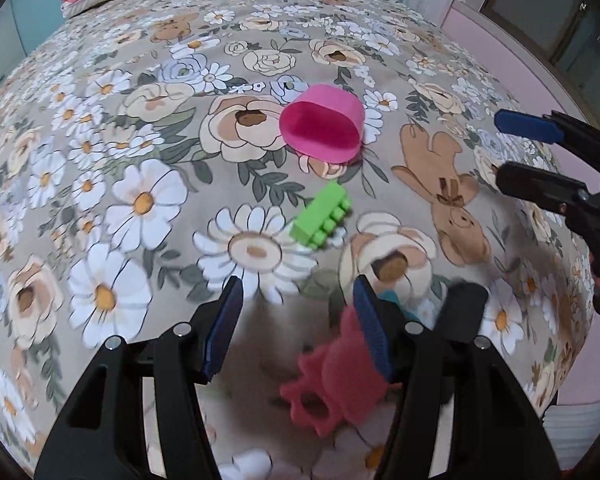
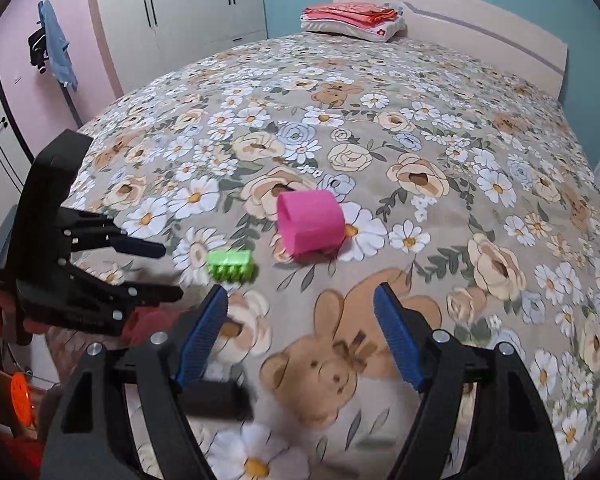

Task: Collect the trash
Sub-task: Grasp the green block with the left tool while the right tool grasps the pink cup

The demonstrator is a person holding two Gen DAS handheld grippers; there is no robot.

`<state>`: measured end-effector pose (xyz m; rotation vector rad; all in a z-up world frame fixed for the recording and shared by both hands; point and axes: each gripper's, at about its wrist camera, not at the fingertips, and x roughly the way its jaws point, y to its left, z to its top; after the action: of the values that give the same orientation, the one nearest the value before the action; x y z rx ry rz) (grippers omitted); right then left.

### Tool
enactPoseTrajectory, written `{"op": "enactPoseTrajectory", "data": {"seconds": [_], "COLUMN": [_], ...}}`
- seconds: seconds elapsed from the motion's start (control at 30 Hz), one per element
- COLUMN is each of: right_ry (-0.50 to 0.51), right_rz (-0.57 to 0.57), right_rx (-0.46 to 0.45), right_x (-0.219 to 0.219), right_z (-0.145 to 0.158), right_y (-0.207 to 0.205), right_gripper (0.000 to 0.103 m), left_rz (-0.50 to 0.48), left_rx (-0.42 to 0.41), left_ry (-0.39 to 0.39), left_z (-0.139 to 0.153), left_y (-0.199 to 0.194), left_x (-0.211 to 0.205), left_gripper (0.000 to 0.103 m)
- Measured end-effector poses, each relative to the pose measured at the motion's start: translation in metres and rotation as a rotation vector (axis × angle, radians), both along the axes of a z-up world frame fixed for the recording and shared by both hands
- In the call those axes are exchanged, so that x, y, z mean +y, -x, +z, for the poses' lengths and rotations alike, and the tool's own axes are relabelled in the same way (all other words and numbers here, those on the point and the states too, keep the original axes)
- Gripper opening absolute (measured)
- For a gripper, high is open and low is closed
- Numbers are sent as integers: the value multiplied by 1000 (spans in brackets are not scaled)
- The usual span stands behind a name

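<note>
Both pairs of fingers hang spread and empty over the near bed (image 2: 480, 128), left gripper (image 1: 298, 320) nearer the green block (image 1: 322, 216), whose long axis runs away toward the far pink cup (image 1: 324, 128), right gripper (image 2: 300, 336) alongside.

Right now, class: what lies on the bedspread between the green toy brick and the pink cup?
Nothing: only bare floral bedspread separates the green brick from the tipped pink cup. Both wrist views show this gap.
</note>
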<state>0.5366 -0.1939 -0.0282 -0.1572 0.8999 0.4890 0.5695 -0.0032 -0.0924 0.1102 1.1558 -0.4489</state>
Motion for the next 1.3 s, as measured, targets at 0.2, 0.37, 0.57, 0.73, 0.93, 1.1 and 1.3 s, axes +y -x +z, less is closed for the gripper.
{"op": "enactPoseTrajectory", "data": {"seconds": [0.2, 0.37, 0.57, 0.73, 0.93, 1.1, 1.3], "right_ry": [-59, -78, -104, -118, -123, -74, -77], "right_rz": [-7, -3, 10, 9, 24, 44, 43], "right_rx": [32, 61, 94, 109, 120, 123, 106], "right_x": [3, 8, 16, 22, 33, 45, 44], "right_z": [-19, -36, -54, -66, -77, -92, -93], "right_y": [-37, -66, -90, -104, -120, -127, -127], "right_gripper": [84, 86, 87, 87, 87, 87, 71], "left_rz": [-29, -93, -167, -185, -188, -166, -132], "left_rx": [5, -55, -130, -163, -182, -161, -144], "left_ry": [43, 55, 27, 67, 84, 101, 106], "left_z": [-17, -21, -27, -31, -36, -38, -39], "left_y": [-24, -32, -37, -40, -39, -44, -46], "left_x": [-5, -16, -30, -33, -35, -28, -22], "left_gripper": [58, 58, 58, 58, 54, 35, 21]}}
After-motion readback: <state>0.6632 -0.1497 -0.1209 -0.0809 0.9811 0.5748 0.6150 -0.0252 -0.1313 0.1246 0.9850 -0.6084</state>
